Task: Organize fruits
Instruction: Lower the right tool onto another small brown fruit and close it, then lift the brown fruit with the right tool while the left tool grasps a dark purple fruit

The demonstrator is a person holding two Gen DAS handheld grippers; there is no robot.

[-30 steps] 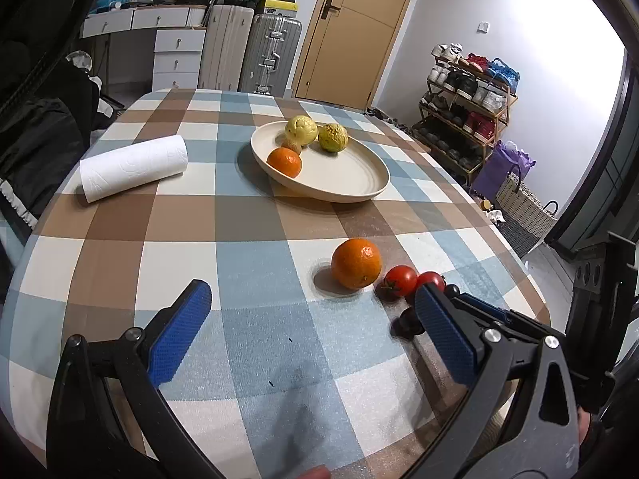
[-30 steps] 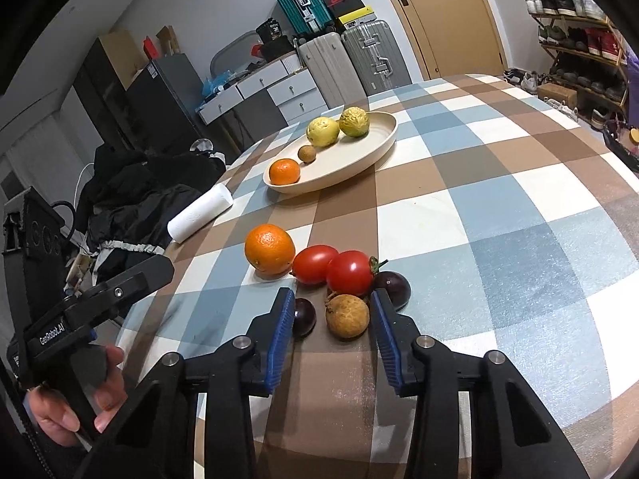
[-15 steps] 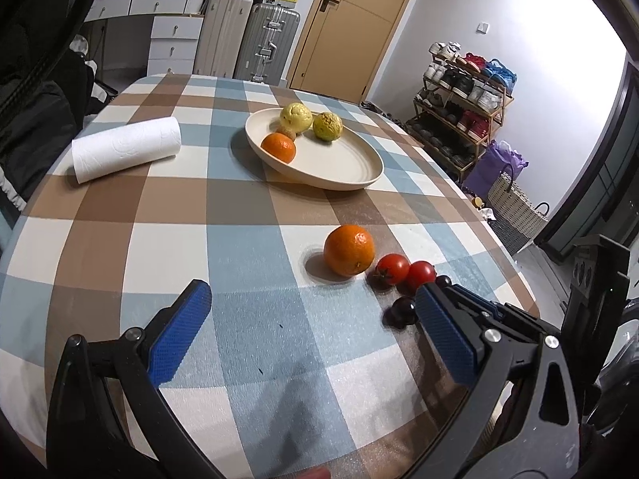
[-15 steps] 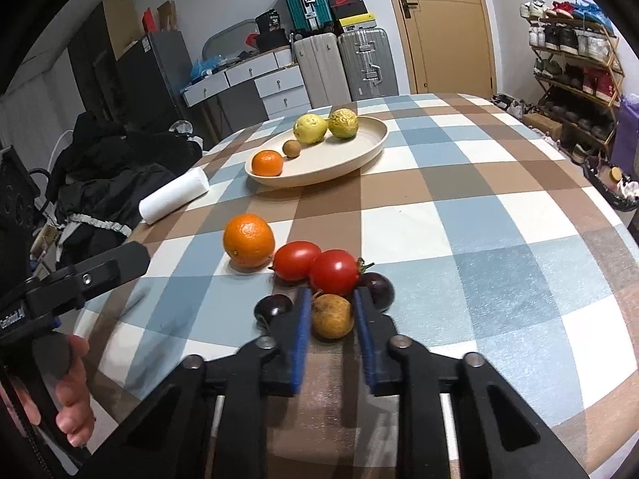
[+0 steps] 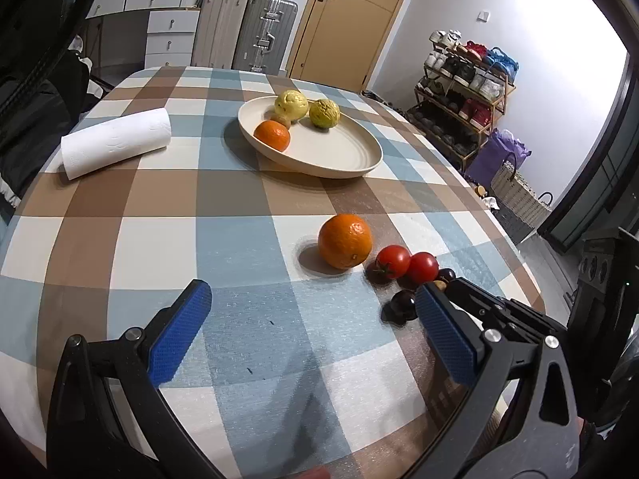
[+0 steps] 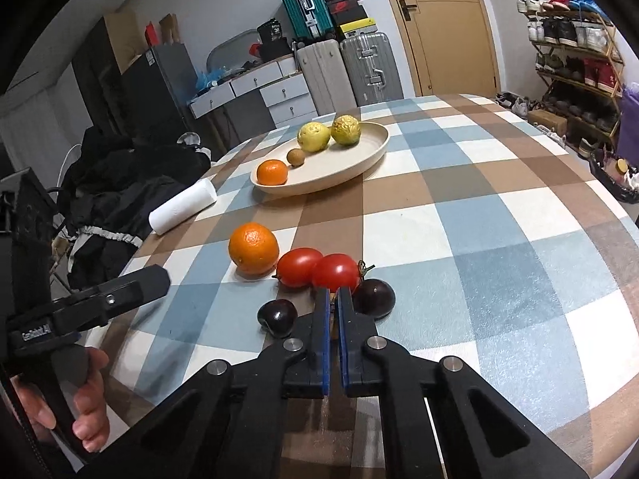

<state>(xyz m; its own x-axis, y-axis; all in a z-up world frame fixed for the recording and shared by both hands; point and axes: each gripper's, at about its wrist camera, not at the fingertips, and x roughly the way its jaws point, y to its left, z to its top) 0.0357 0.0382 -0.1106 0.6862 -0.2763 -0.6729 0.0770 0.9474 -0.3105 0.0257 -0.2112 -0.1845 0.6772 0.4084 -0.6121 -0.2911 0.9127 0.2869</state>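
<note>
Since the earlier frame our right gripper (image 6: 334,299) has shut its jaws, and the small brown fruit that lay between them no longer shows there; only a sliver (image 5: 439,285) peeks out in the left view. Our left gripper (image 5: 311,319) hangs with jaws wide open over the worktop (image 5: 159,239). Nearby lie an orange (image 6: 253,248), two tomatoes (image 6: 334,272) and two dark plums (image 6: 277,316); the plate (image 6: 359,159) stands farther off.
</note>
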